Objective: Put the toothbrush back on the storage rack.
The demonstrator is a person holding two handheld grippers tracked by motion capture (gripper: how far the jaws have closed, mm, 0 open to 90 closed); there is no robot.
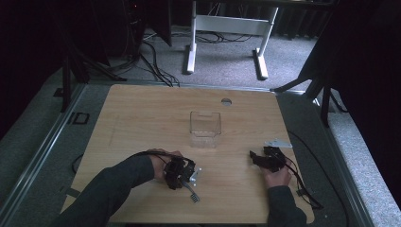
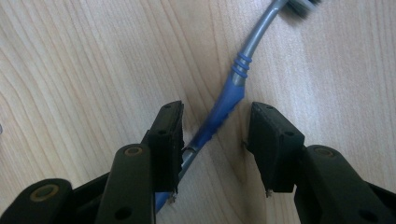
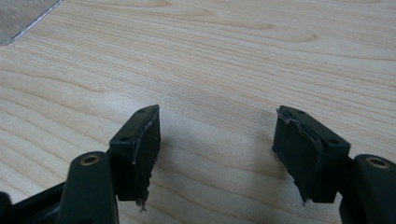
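Blue-and-grey toothbrush-like tool [image 2: 219, 109], with a blue grip and a slim grey neck, lies flat on the pale wooden desk [image 1: 142, 118], in the lower middle of the high view. In the left gripper view it runs slantwise from the lower left to the top right of the frame, where its pale head is blurred at the edge. The blue grip passes between the two black fingers [image 2: 168, 140] of the left gripper [image 2: 215, 144]. The handle lies against the pad on the left of that frame, while the pad on the right stands a little apart from it, so the fingers are parted around the tool rather than clamped on it. In the high view the left gripper [image 1: 179, 172] sits directly over the tool, whose grey end [image 1: 193, 195] sticks out below it.

Near the right edge of the desk, the right gripper [image 1: 265, 158] rests low in the person's hand, its fingers [image 3: 140, 149] spread wide above bare wood, grasping nothing. A clear square plastic container [image 1: 205, 128] stands upright near the middle of the desk, well apart from both grippers.
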